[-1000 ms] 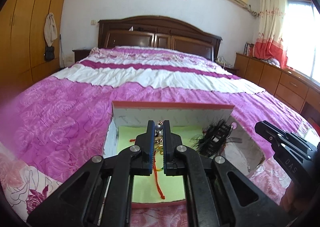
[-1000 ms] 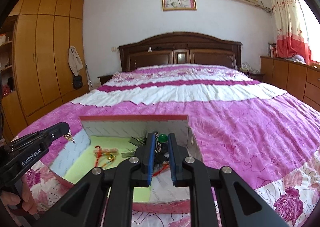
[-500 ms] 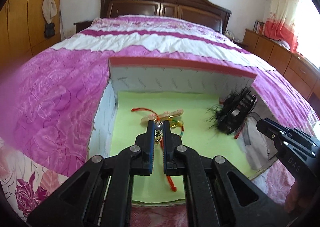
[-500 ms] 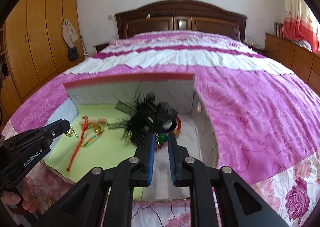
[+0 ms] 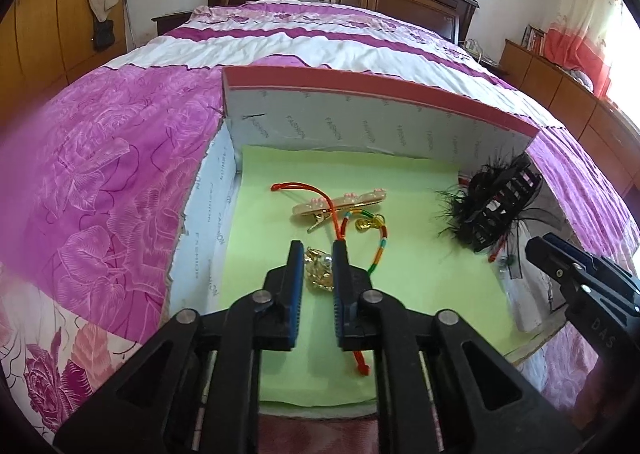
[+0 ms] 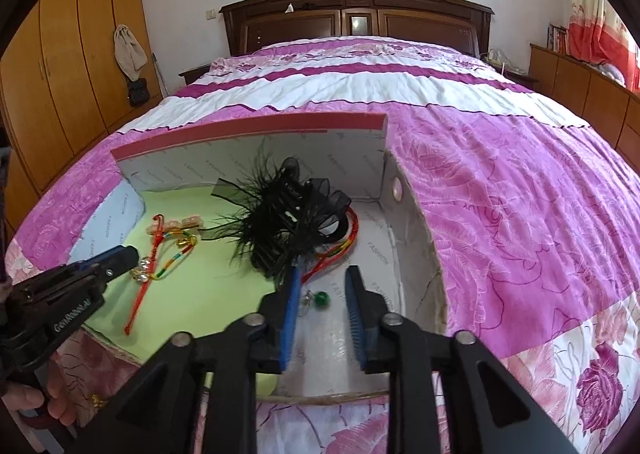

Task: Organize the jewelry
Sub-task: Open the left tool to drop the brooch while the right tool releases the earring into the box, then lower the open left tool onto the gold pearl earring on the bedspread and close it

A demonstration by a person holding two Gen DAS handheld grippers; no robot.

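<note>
Left gripper (image 5: 316, 254): low centre of the left wrist view, jaws opening, a narrow gap; a gold trinket (image 5: 318, 272) lies between the pads on the green liner (image 5: 420, 254), whether the pads touch it I cannot tell.
Right gripper (image 6: 322, 280): low centre of the right wrist view, jaws opening, wider apart; a green bead charm (image 6: 320, 297) lies loose between them on the box floor, touching neither pad.
Left view only: the pink hair clip (image 5: 340, 206) in full at frame centre, crossed by the red cord bracelet (image 5: 348, 238).
Right view only: the box's right wall and a red cord under the black feathered hair claw (image 6: 288, 214) at frame centre; a hand (image 6: 36, 402) at lower left holding the left gripper.
Box (image 5: 360, 88): open, on the pink bedspread (image 5: 100, 174), filling mid-frame in both views.
Change: a second ago both grippers were clamped on their pieces above the box; now both pieces lie inside it and the box looms larger.
</note>
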